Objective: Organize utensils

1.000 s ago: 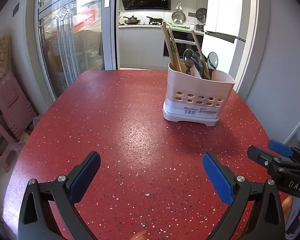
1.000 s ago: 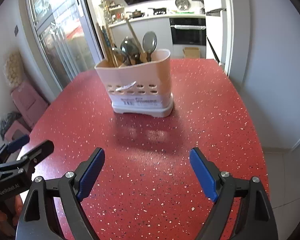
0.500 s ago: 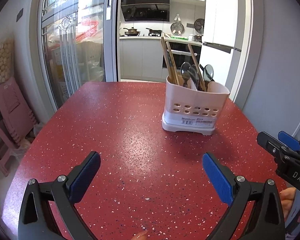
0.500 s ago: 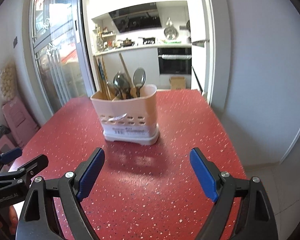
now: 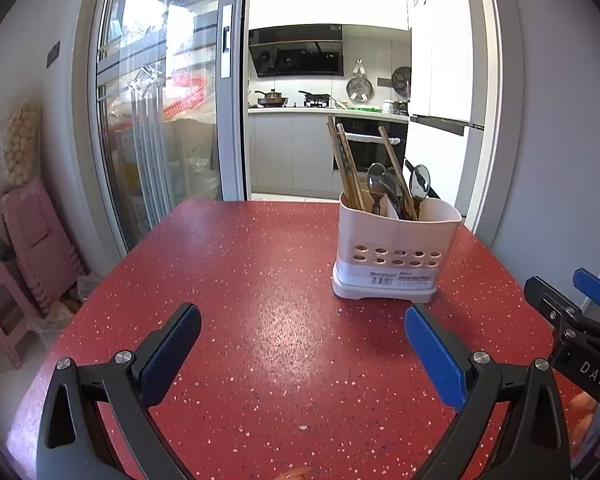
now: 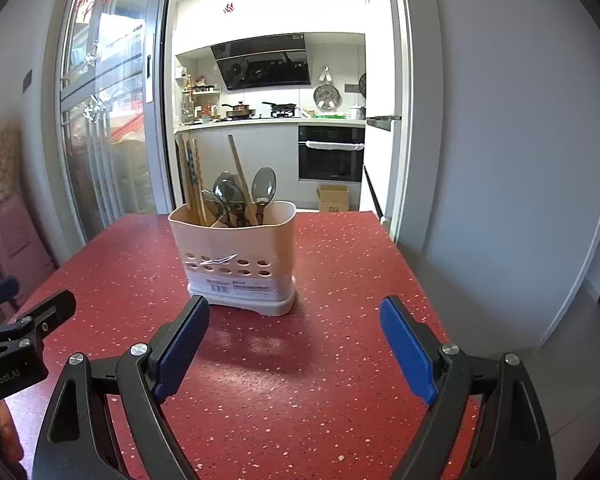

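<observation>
A: Utensils stand in the caddy (image 5: 396,256), a pale plastic holder on the red speckled table (image 5: 260,320), toward its far right corner and set back from both edges.

B: Which way do they point?

A: Long axes roughly upright. The chopsticks (image 5: 346,168) lean left at the caddy's left end, one more stick slants across the middle, and the spoons (image 6: 244,196) sit bowl-up beside them.

B: And the room?

A: The table's far edge meets a sliding glass door (image 5: 152,120) and an open doorway into a kitchen (image 5: 324,100) with a range hood, pans on the hob and an oven. Pink stools (image 5: 24,248) are stacked past the table's left edge.

B: Anything hard to read?

A: The utensil handles are hidden inside the caddy, its label print is too small to read, and the glass is full of reflections. I cannot tell which compartment holds what.

B: The tongs?

A: The left gripper (image 5: 302,344) and right gripper (image 6: 294,344) both gape wide over the near edge, nothing between the blue pads, well apart from the caddy.
</observation>
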A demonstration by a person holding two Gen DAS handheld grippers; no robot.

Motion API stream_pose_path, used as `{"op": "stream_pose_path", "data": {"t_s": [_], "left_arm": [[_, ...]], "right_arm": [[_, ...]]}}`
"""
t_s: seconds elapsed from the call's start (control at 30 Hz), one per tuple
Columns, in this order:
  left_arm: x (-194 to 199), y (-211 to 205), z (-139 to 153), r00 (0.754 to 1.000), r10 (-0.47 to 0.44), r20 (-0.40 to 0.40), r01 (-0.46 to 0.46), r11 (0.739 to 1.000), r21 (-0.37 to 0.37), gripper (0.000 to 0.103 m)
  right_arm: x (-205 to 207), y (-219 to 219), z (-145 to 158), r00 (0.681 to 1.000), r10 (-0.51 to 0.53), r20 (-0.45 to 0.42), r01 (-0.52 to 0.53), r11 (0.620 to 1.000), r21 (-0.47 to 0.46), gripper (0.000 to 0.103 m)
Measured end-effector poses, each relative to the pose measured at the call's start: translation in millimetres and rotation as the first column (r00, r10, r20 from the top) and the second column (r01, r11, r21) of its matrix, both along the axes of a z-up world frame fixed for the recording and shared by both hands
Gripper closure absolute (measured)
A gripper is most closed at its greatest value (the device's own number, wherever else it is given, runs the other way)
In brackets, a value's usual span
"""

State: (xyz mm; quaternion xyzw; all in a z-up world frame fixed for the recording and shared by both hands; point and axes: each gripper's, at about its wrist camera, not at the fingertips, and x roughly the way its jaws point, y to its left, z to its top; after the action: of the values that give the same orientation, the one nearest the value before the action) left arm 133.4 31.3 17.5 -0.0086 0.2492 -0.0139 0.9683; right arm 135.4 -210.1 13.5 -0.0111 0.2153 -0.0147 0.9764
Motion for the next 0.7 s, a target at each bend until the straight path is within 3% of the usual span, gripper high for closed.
{"op": "stream_pose_path", "data": {"t_s": [0.23, 0.7], "left_arm": [[0, -15, -8, 0.999, -0.008, 0.037, 0.005, 0.997, 0.074, 0.0], [4, -18, -27, 1.0, 0.007, 0.004, -0.007, 0.999, 0.053, 0.0]], "right_arm": [[-2, -2, -2, 0.999, -0.036, 0.026, 0.036, 0.999, -0.01, 0.014], [-4, -4, -14, 0.998, -0.044, 0.051, 0.046, 0.999, -0.027, 0.014]]}}
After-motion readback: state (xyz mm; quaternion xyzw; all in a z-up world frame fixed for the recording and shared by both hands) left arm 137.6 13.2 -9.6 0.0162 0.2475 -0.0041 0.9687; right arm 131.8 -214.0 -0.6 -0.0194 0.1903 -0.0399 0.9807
